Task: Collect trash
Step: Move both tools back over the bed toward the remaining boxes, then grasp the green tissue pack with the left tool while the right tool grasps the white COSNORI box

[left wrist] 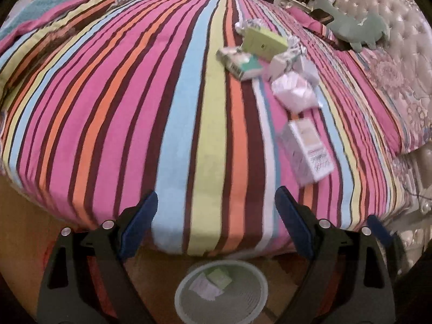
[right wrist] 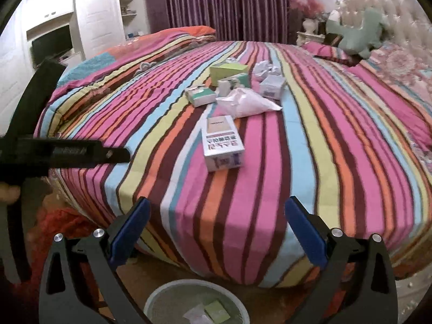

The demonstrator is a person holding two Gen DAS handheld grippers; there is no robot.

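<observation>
Trash lies on a striped bedspread (left wrist: pixel 135 108): a white and pink carton (left wrist: pixel 310 151) nearest the edge, a crumpled white bag (left wrist: pixel 294 91), a teal and white box (left wrist: pixel 240 63), a green box (left wrist: pixel 263 41) and crumpled paper. The right wrist view shows the same carton (right wrist: pixel 222 143), bag (right wrist: pixel 245 104), teal box (right wrist: pixel 201 95) and green box (right wrist: pixel 228 71). A round grey bin (left wrist: pixel 221 291) stands on the floor below, holding a green piece and a pale piece; it also shows in the right wrist view (right wrist: pixel 195 303). My left gripper (left wrist: pixel 216 216) is open and empty above the bin. My right gripper (right wrist: pixel 216 226) is open and empty.
A green plush toy (left wrist: pixel 356 27) and pillows lie by the tufted headboard (left wrist: pixel 405 40). The left gripper's black body (right wrist: pixel 54 151) crosses the left of the right wrist view. Purple curtains (right wrist: pixel 226 5) and white cabinets (right wrist: pixel 89 13) stand beyond the bed. The floor is wooden.
</observation>
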